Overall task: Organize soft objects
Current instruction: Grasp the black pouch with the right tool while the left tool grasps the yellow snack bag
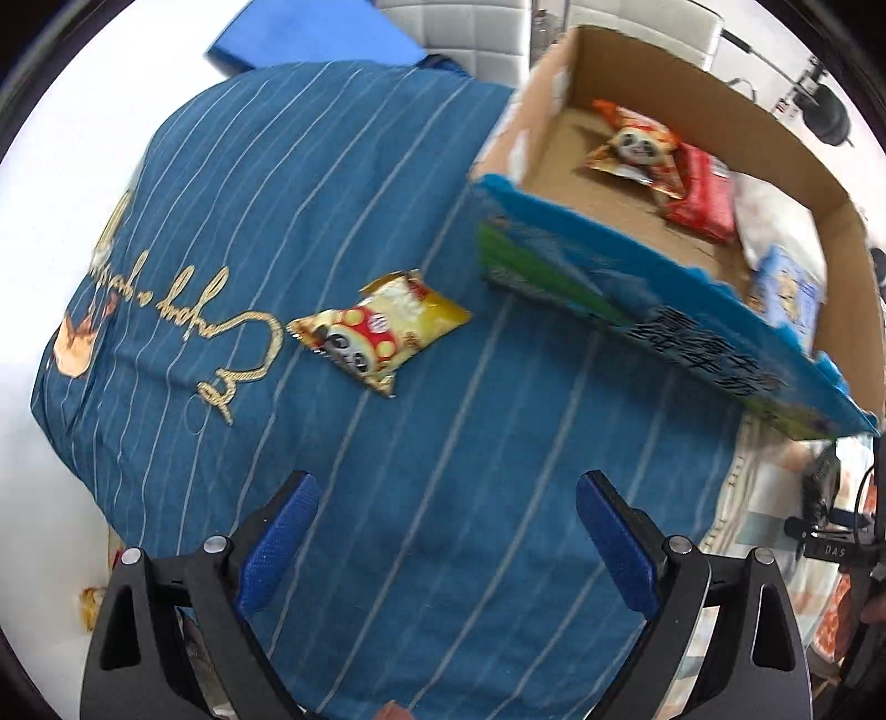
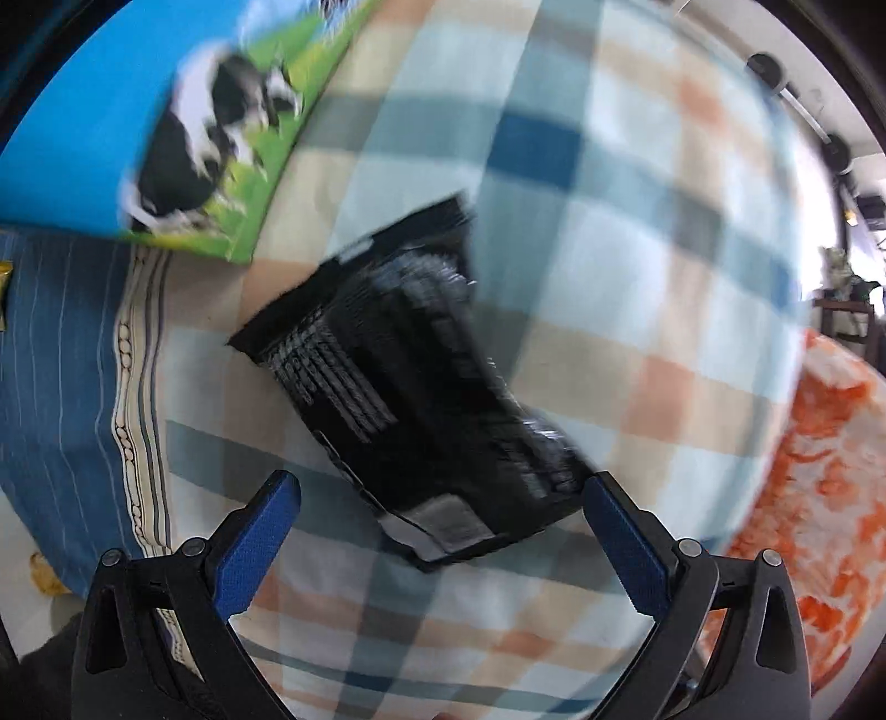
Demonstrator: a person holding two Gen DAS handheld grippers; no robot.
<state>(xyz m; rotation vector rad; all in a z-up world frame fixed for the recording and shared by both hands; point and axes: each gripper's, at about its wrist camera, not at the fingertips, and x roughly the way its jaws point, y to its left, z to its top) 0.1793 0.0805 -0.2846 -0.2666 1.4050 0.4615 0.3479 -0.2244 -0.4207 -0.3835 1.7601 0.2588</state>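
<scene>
A yellow panda snack packet (image 1: pixel 379 327) lies on a blue striped cushion (image 1: pixel 277 221), ahead of my left gripper (image 1: pixel 446 498), which is open and empty. To its right stands an open cardboard box (image 1: pixel 637 288) holding another panda packet (image 1: pixel 637 147), a red packet (image 1: pixel 700 196) and a white and blue packet (image 1: pixel 783 277). In the right wrist view a black packet (image 2: pixel 421 382) lies on a plaid cushion (image 2: pixel 637 232), its near end between the fingers of my open right gripper (image 2: pixel 443 498). The box's cow-printed side (image 2: pixel 183 127) is at the upper left.
A blue foam pad (image 1: pixel 310 33) and white chairs (image 1: pixel 476 33) lie beyond the blue cushion. An orange patterned cushion (image 2: pixel 819 482) sits right of the plaid one. The blue striped cushion (image 2: pixel 50 387) borders the plaid one on the left. White tabletop (image 1: pixel 50 155) shows left.
</scene>
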